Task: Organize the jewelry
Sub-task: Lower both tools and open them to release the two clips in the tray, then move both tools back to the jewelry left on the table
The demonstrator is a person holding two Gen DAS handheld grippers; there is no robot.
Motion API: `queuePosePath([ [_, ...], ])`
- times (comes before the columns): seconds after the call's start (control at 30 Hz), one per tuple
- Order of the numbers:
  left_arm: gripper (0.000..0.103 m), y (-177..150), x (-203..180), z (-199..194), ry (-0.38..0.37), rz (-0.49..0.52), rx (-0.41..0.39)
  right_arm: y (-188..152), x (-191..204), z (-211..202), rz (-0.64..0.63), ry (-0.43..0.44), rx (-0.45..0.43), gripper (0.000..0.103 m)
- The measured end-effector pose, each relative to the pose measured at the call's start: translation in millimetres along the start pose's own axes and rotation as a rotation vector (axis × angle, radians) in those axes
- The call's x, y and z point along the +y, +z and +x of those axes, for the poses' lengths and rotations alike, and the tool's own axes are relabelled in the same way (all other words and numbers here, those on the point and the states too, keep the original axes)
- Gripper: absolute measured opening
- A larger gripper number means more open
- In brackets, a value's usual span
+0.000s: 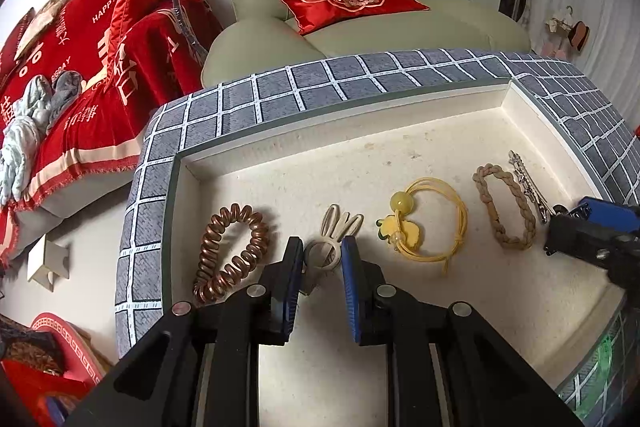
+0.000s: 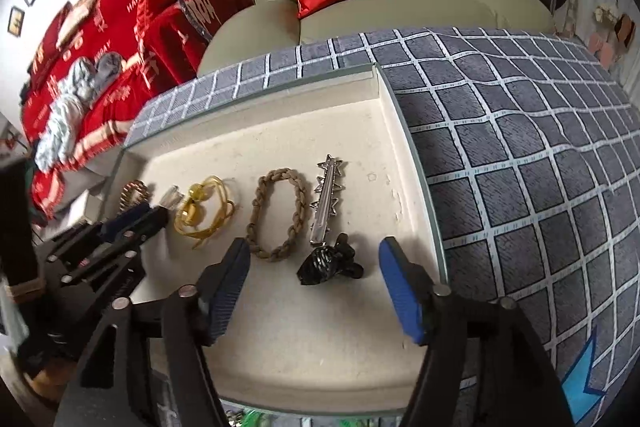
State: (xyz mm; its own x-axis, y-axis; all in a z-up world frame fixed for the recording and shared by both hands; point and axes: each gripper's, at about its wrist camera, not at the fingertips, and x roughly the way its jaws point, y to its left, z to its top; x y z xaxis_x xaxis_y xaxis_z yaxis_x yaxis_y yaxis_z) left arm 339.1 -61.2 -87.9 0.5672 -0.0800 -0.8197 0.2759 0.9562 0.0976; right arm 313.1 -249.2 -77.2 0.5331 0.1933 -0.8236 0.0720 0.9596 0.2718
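Cream-coloured and shaped like a rabbit's head, the small plastic bunny hair clip point(image 1: 334, 241) lies flat on the floor of the shallow off-white tray point(image 1: 400, 131), in a row between the copper-brown spiral coil hair tie point(image 1: 230, 253) and the yellow elastic hair band with a bead and charms point(image 1: 430, 227). The left gripper point(image 1: 322, 259) brackets the clip's ring end, jaws close on either side but apparently not yet pinching it — whether a pad touches is hard to tell. To grip well, I would close slowly and squarely on the ring, keeping the tips low so the thin clip does not skid or tilt out.

The right gripper point(image 2: 314, 267) hangs spread wide with nothing in it, over the black claw hair clip point(image 2: 328, 265) — beside that lie the silver star-edged metal barrette point(image 2: 328, 195) and the tan braided rope hair tie point(image 2: 278, 213). It should stay clear while the left works.
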Motion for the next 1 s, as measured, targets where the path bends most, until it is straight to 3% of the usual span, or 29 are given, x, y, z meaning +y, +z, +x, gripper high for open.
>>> queuePosePath([
  [0.1, 0.036, -1, -1, 0, 0.022, -0.002, -0.004, -3, -2, -14, 0.025, 0.04, -0.035, 0.079],
  [0.43, 0.037, -1, -8, -1, 0.069, 0.036, -0.005, -25, -11, -54, 0.091, 0.087, -0.095, 0.079],
  [0.6, 0.037, 0, -8, -1, 0.057, 0.019, -0.003, -33, -21, -62, 0.12, 0.084, -0.091, 0.079],
  [0.63, 0.045, 0, -8, -2, 0.055, 0.019, -0.004, -35, -22, -63, 0.121, 0.084, -0.091, 0.079],
  [0.67, 0.084, -1, -8, -3, 0.063, 0.017, -0.01, -36, -23, -64, 0.122, 0.081, -0.09, 0.079],
  [0.7, 0.102, -1, -8, -5, 0.063, 0.01, -0.019, -37, -23, -65, 0.123, 0.079, -0.089, 0.079],
  [0.77, 0.103, -1, -8, -12, 0.064, 0.008, -0.061, -39, -25, -66, 0.124, 0.074, -0.084, 0.079],
  [1.0, 0.103, -2, -8, -24, 0.056, 0.006, -0.078, -44, -25, -68, 0.124, 0.074, -0.075, 0.08],
])
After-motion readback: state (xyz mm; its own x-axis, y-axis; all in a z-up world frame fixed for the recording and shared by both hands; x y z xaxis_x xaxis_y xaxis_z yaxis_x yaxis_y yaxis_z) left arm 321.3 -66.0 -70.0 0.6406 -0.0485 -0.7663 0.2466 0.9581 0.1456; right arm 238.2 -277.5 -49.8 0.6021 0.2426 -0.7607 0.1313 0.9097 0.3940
